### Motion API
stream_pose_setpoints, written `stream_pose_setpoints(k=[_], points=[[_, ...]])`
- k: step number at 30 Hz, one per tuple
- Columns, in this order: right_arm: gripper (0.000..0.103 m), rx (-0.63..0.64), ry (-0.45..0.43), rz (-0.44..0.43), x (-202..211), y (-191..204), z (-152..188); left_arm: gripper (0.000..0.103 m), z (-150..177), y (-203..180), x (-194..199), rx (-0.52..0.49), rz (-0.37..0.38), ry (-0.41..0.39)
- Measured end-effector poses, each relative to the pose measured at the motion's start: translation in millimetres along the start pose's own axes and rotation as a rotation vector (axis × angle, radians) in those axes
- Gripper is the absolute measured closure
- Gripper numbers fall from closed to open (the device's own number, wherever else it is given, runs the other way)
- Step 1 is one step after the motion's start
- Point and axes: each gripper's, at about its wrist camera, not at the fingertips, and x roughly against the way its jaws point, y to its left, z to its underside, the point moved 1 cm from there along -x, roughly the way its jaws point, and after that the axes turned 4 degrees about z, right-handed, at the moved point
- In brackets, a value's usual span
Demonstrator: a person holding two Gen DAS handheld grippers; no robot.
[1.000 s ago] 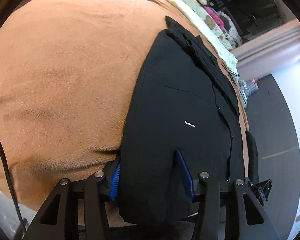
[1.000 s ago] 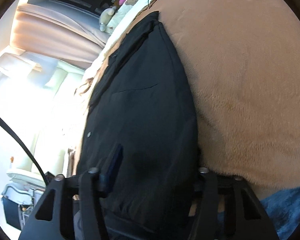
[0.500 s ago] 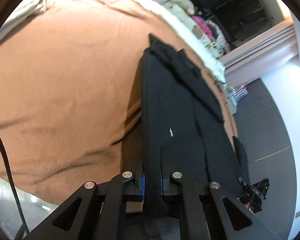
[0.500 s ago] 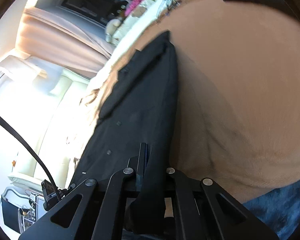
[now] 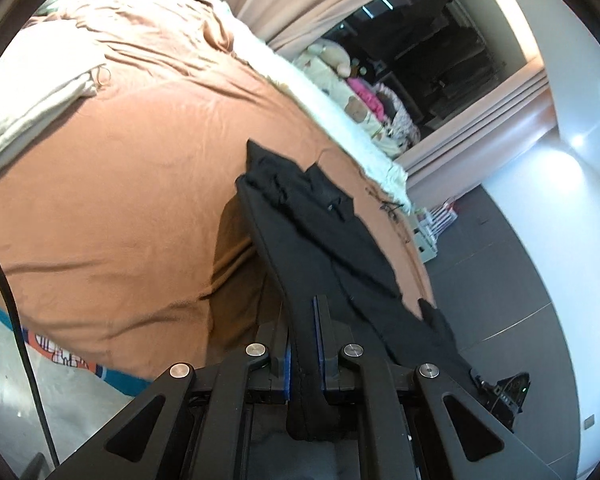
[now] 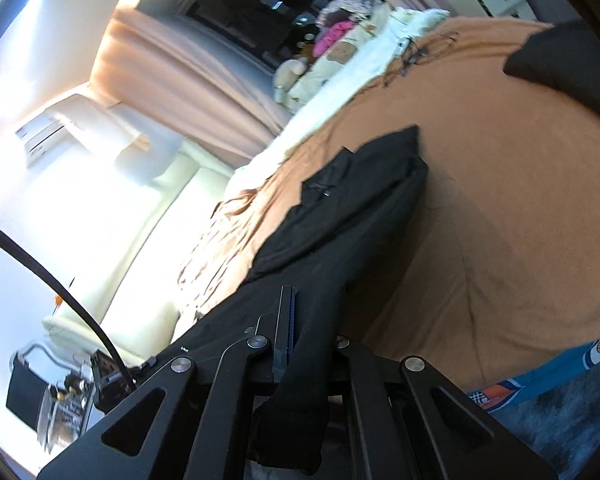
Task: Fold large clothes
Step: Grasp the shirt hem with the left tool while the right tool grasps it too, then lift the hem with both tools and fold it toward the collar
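The left gripper (image 5: 304, 344) has its jaws pinched tight on one edge of the black jacket (image 5: 316, 236), and the right gripper (image 6: 312, 336) has its jaws clamped on the jacket's (image 6: 340, 220) other near edge. The near end of the jacket hangs lifted above the bed (image 5: 120, 184), casting a shadow on the brown cover, while its far collar end rests on the bed. A folded cream cloth (image 5: 28, 108) lies well apart from the jacket, on the bed.
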Motion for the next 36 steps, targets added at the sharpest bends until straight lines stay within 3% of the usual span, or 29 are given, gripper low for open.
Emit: stream_pose_setpoints(k=[11,18,24,36], points=[[0.103,0.057,0.009,-0.079,40,0,28,0.095,41,-22,89,-0.013,0.061,-0.080],[0.103,0.064,0.007,-0.101,51,-10,23,0.094,54,-34,112,-0.055,0.068,-0.096],[0.103,0.095,-0.021,-0.102,39,-9,-7,0.094,30,-47,103,-0.090,0.066,-0.104],[0.103,0.162,-0.057,-0.076,-36,1,-101,0.094,-65,-78,44,-0.160,0.056,-0.135]])
